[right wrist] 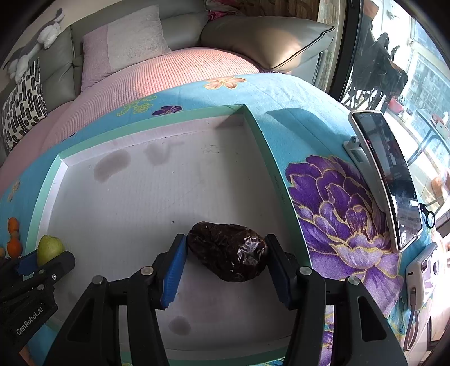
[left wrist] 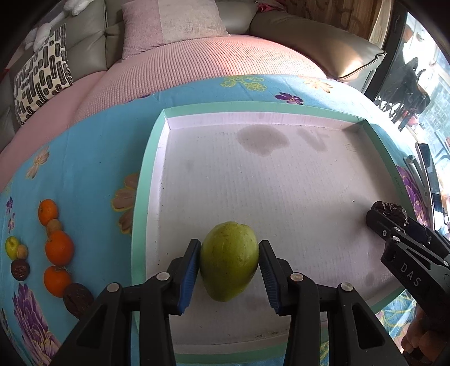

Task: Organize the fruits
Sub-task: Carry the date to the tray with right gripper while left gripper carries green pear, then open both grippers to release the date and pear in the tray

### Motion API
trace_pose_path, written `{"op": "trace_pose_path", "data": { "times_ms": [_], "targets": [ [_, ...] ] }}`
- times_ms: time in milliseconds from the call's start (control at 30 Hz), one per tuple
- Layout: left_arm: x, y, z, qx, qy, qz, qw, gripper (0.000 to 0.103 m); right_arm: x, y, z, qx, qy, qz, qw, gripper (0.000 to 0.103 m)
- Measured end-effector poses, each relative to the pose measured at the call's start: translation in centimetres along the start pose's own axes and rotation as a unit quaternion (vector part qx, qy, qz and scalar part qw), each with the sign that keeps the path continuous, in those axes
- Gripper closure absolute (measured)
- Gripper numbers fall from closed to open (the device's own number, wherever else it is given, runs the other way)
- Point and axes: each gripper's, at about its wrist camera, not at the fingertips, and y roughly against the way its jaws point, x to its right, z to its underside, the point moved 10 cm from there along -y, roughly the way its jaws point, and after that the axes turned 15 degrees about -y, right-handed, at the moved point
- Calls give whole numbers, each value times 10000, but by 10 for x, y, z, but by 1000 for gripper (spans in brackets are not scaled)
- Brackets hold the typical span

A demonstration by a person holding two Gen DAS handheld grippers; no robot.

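Note:
A green pear-shaped fruit (left wrist: 229, 264) lies in the shallow white tray with a mint-green rim (left wrist: 140, 197), near its front edge. My left gripper (left wrist: 229, 243) is shut on it, and both blue pads (left wrist: 189, 274) press its sides. A dark, wrinkled, glossy fruit (right wrist: 227, 250) sits low over the tray's right front part (right wrist: 264, 146). My right gripper (right wrist: 226, 238) is closed on it at the fingertips. Each view also shows the other gripper: the right gripper (left wrist: 377, 215) at the right edge, and the left gripper (right wrist: 42, 259) with the green fruit (right wrist: 50, 249) at the left edge.
Left of the tray, on the blue flowered cloth (left wrist: 78, 157), lie three oranges (left wrist: 59, 247), a small green fruit (left wrist: 11, 247), brown round ones (left wrist: 53, 226) and dark ones (left wrist: 77, 298). A phone on a stand (right wrist: 388, 180) and a white power bank (right wrist: 419, 273) stand to the right. A sofa with cushions (left wrist: 168, 22) is behind.

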Motion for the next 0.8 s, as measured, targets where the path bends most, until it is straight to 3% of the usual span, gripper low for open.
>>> {"op": "trace_pose_path", "data": {
  "times_ms": [200,333,500,600,800],
  "targets": [
    [0,13,-6,124,-114,-120,9998,57,-4,8,-4,136,94,-7,9999,45],
    [-1,22,-9,215,-108,-148,9996,46,-7,17,-6,266,197,-21,9995,44],
    [-12,40,-9,376,-3,-195,9991,40,-11,26,-8,387,268,-25,9989,44],
    [-28,51,-7,447,100,-403,9981,23,-14,28,-8,437,346,0,9984,26],
    [-70,58,4,452,380,-979,9934,5,-27,25,-3,390,564,-54,9976,24]
  ]
}}
